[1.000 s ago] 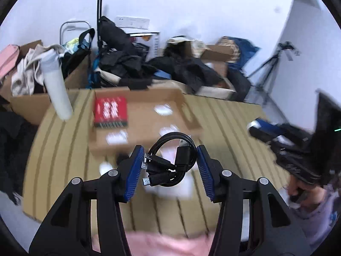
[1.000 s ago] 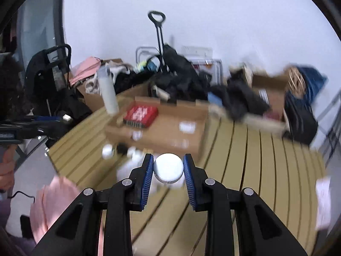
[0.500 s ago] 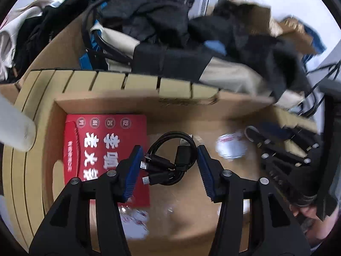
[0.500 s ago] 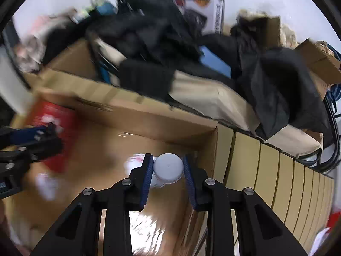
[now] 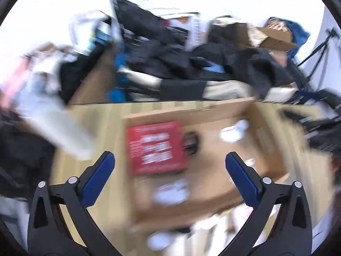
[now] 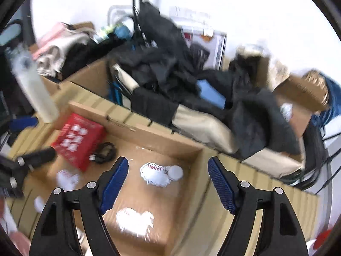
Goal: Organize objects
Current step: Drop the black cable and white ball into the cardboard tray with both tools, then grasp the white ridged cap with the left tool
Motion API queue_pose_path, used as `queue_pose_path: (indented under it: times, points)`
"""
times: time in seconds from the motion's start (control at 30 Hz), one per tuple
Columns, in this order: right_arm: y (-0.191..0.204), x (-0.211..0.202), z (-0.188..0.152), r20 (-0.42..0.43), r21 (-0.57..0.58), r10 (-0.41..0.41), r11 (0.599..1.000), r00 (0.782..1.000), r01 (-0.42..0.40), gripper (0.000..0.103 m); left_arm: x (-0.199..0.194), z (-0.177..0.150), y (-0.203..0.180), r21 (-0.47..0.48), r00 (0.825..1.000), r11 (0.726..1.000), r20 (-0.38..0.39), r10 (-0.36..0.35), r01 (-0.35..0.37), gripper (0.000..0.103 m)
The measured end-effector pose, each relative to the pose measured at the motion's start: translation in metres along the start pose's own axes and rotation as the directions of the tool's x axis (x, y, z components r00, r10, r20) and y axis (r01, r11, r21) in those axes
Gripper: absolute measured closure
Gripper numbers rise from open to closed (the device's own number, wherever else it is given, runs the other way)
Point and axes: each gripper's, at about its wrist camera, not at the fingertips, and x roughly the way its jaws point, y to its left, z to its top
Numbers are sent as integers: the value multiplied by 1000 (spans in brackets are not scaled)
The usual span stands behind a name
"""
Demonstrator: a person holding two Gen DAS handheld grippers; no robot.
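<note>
Since last frames you dropped both loads: left gripper [image 5: 170,163] and right gripper [image 6: 168,168] jaws opening, nothing between. Coiled cable [image 6: 103,152] lies flat in cardboard box [image 6: 153,135], touching red packet [image 6: 80,137] by far-left corner. White round lid [image 6: 175,172] near far-right wall, beside sticker [image 6: 154,173]. Box middle bare.

1. A slatted wooden table [image 6: 251,194] fills the lower part of both views.
2. An open cardboard box [image 6: 170,143] lies on it, at centre frame.
3. A white bottle [image 6: 34,87], blurred, stands on the table at the left, just beside the box.
</note>
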Motion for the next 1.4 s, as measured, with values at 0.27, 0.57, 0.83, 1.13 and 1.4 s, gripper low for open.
queue_pose_path:
  times: [0.27, 0.57, 0.83, 1.13, 1.4]
  points:
    - [-16, -129, -44, 86, 6, -38, 999, 996, 37, 22, -119, -58, 43, -46, 992, 992, 47, 117, -115, 0]
    - [1, -188, -94, 194, 70, 6, 997, 981, -20, 22, -161, -107, 26, -18, 994, 999, 100, 49, -47, 0]
    - [32, -189, -125, 187, 67, 44, 996, 981, -58, 22, -129, -151, 31, -86, 997, 996, 75, 28, -21, 0]
    - [97, -114, -204, 46, 156, 196, 967, 980, -200, 22, -54, -228, 24, -102, 998, 993, -23, -56, 54, 0]
    - [138, -79, -218, 34, 145, 299, 943, 954, -300, 38, -6, -226, 37, -125, 994, 987, -24, -104, 100, 17]
